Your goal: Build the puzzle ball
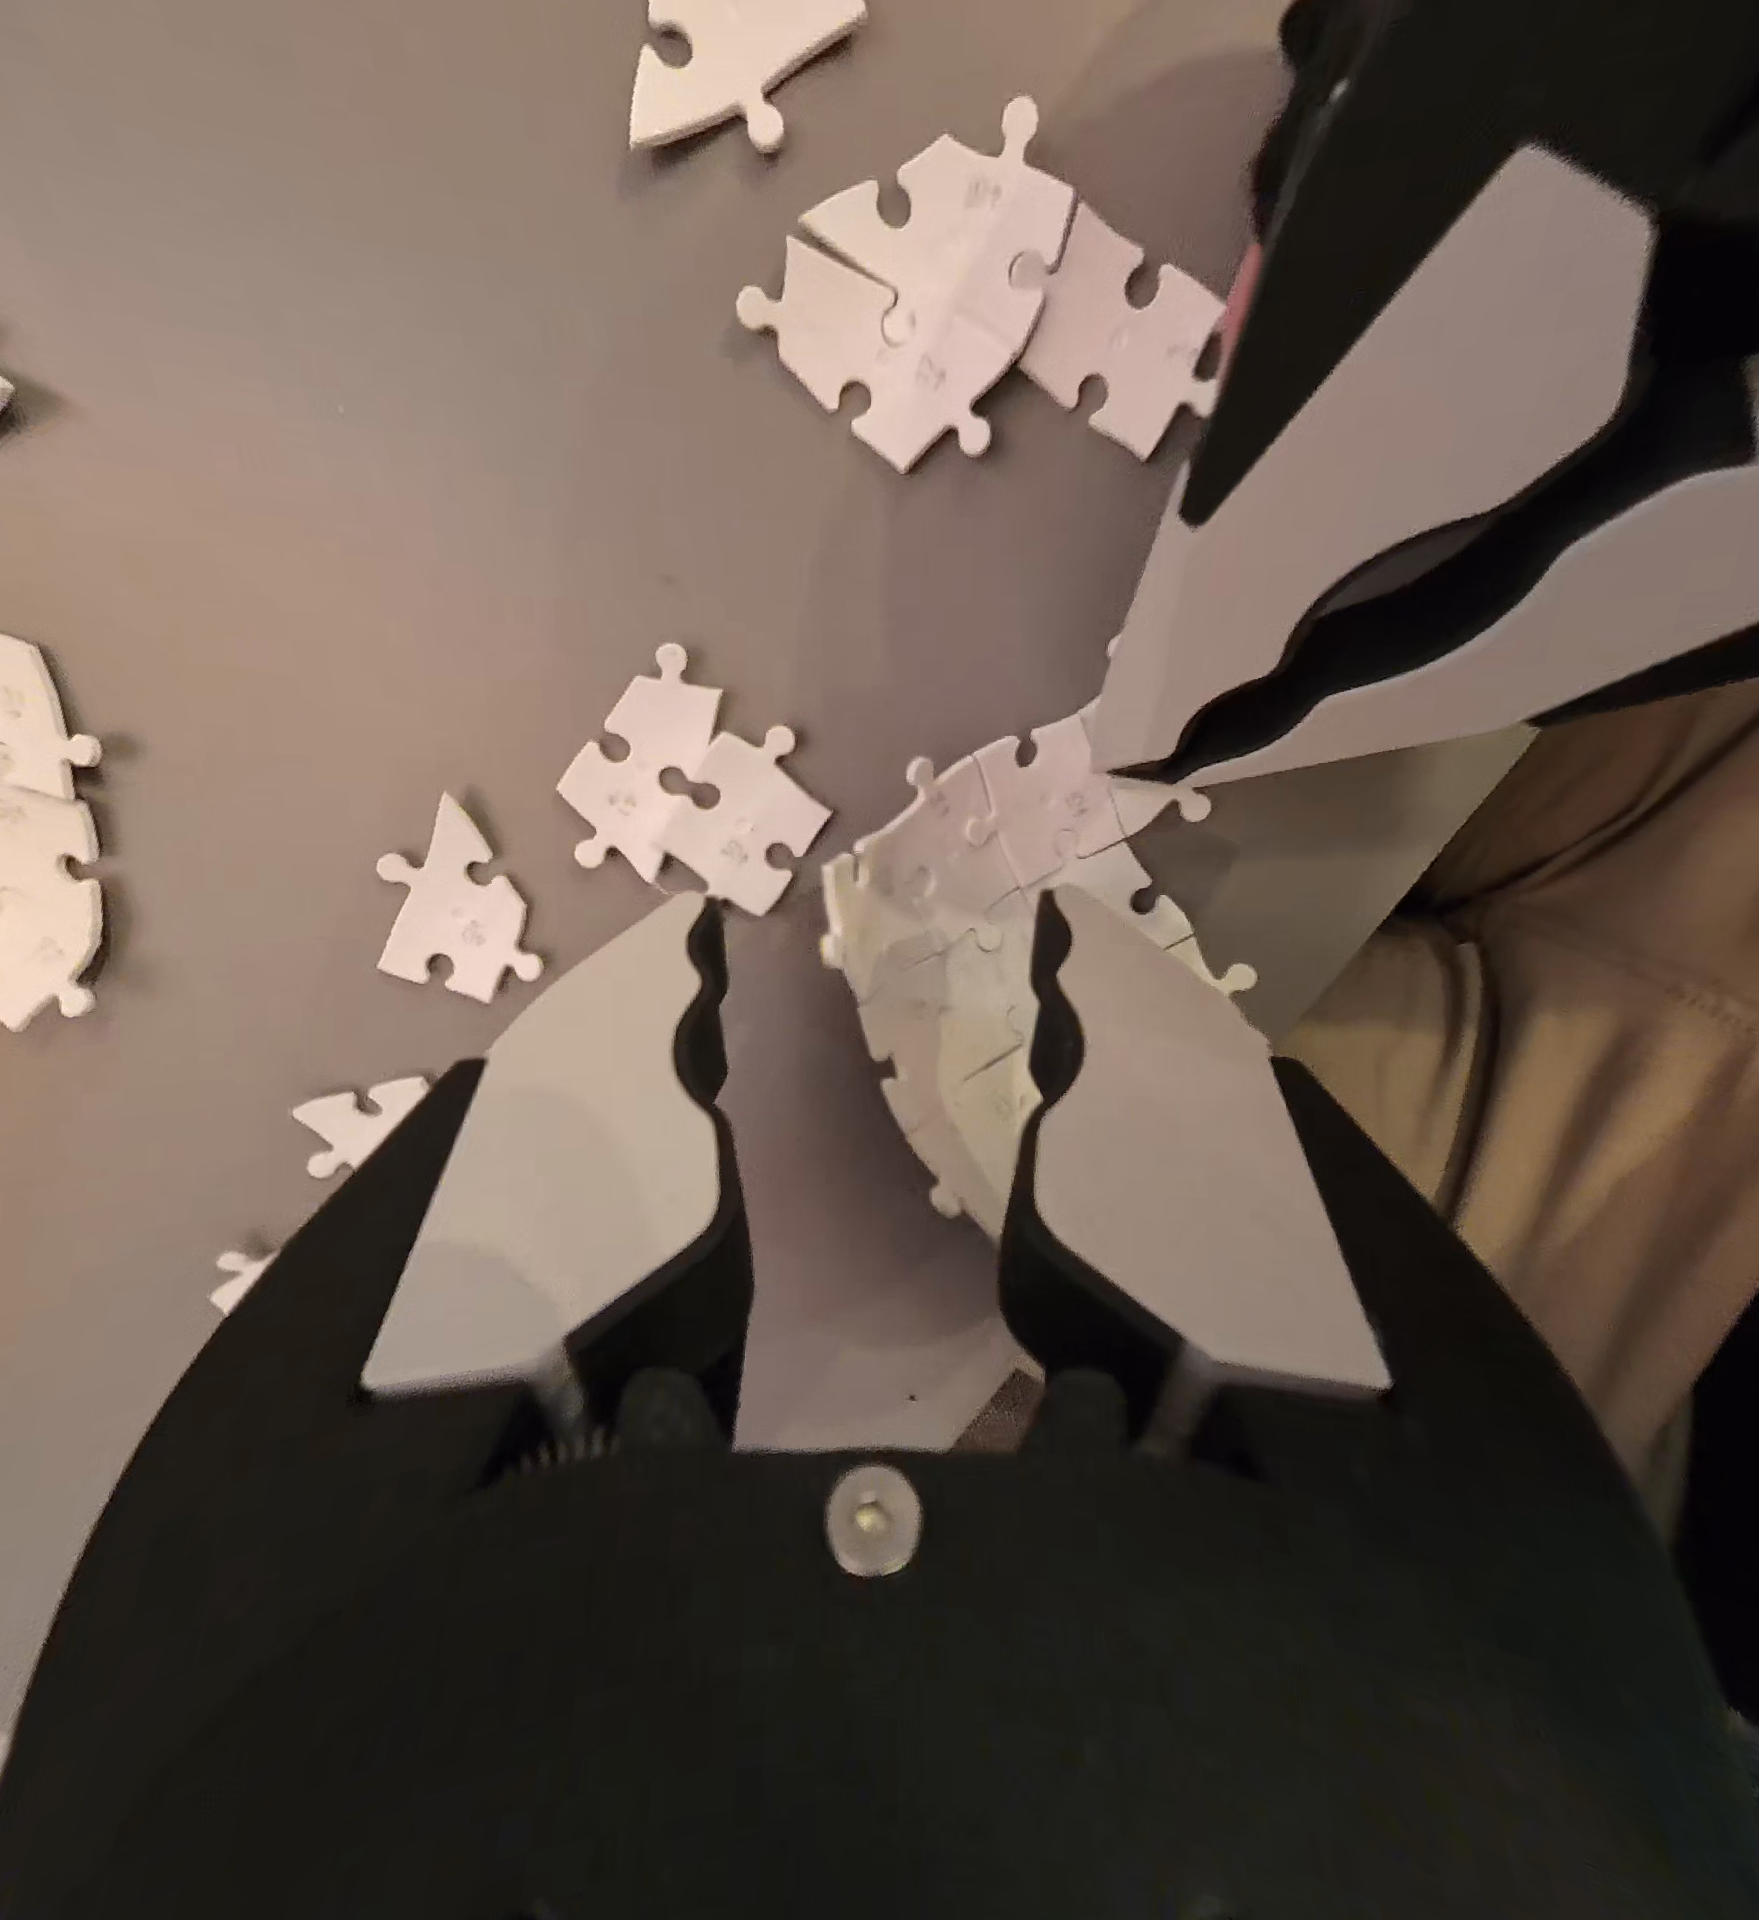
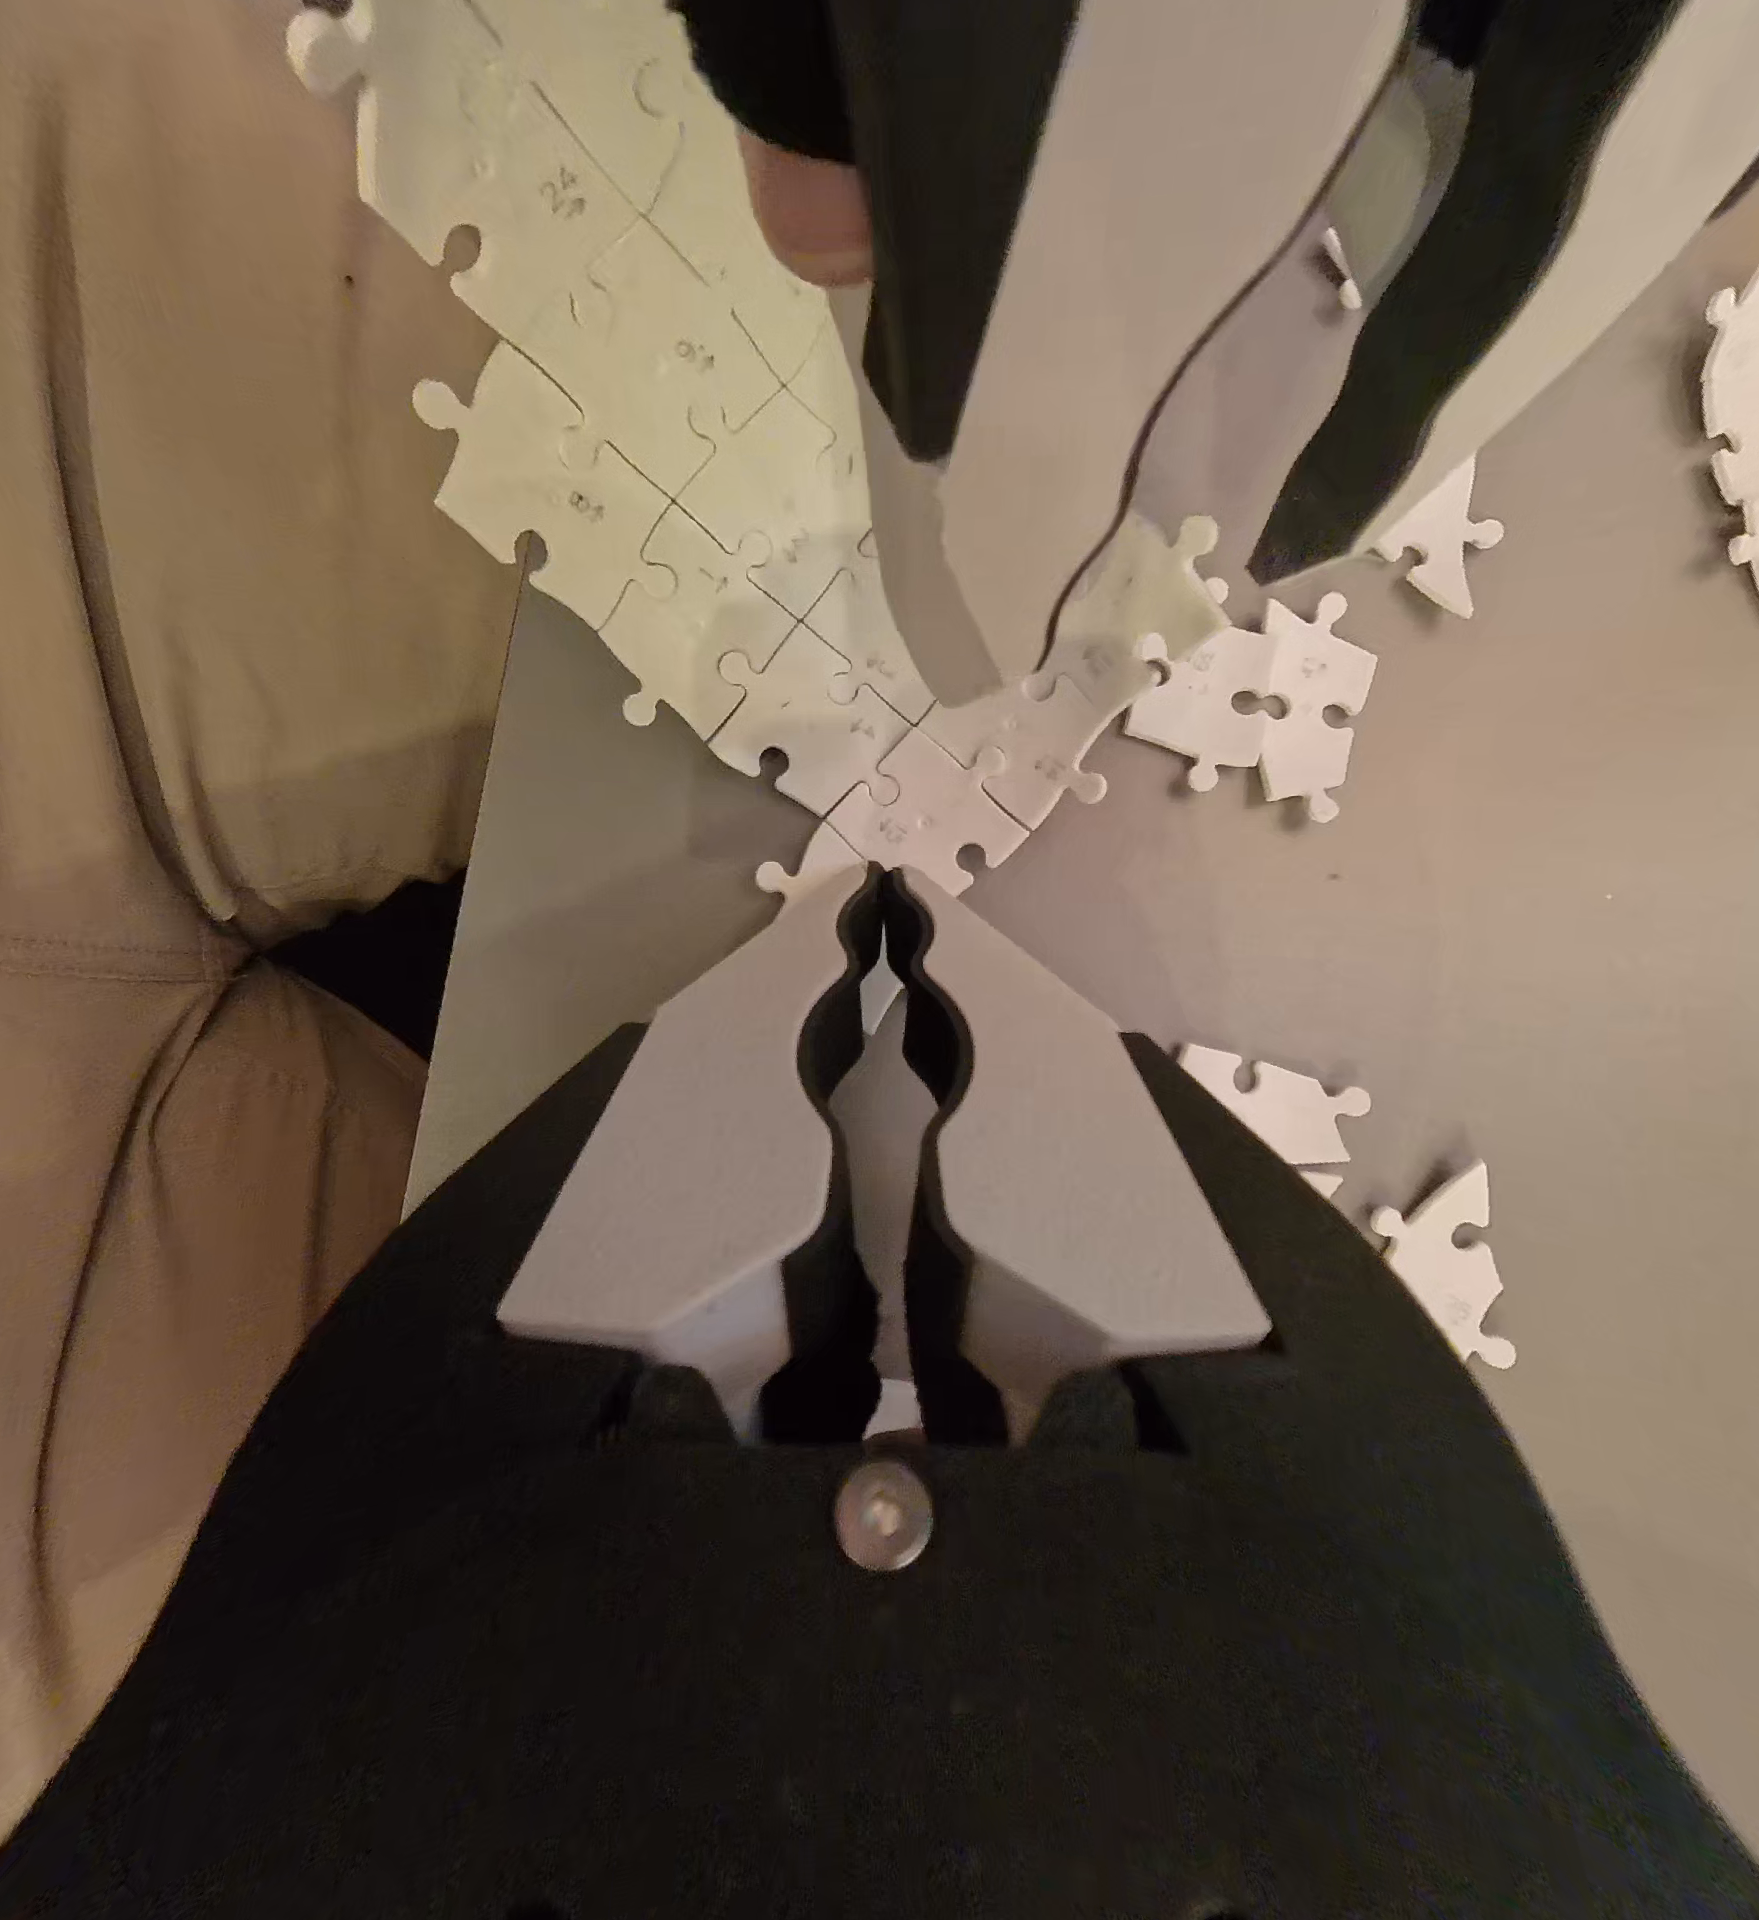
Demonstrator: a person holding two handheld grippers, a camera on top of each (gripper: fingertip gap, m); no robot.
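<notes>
A partly built white puzzle ball shell (image 1: 958, 862) curves up at the table's near right edge; it also shows in the right wrist view (image 2: 646, 436). My right gripper (image 2: 880, 883) is shut on the shell's rim piece, and comes in from the upper right in the left wrist view (image 1: 1135, 774). My left gripper (image 1: 880, 914) is open, its jaws straddling the shell's other edge, with the right finger over the shell. It shows at the top of the right wrist view (image 2: 1114, 623). A joined pair of pieces (image 1: 693, 805) lies just beyond the left fingertip.
Loose and joined white pieces lie on the grey table (image 1: 335, 520): a cluster at the far right (image 1: 916, 312), a single piece (image 1: 459, 914), and groups at the left (image 1: 2, 831). A person's beige clothing (image 1: 1581, 1039) borders the table edge.
</notes>
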